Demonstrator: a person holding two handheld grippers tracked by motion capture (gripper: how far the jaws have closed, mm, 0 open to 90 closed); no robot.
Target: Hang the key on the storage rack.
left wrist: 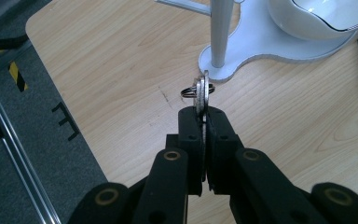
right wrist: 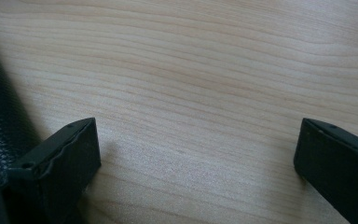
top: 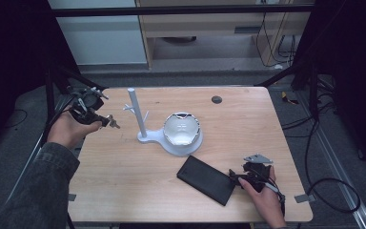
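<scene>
The left gripper [left wrist: 204, 116] pinches a bunch of keys [left wrist: 201, 91] above the table [top: 124, 162], at nine o'clock from the white stand [top: 145, 136]. The right gripper [right wrist: 196, 154] rests wide open beside the black wallet [top: 206, 179].

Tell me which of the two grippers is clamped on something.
The left gripper: its jaws are shut on the keys and their ring, near the white stand. The right gripper stands wide open over bare table, beside the black case.
</scene>
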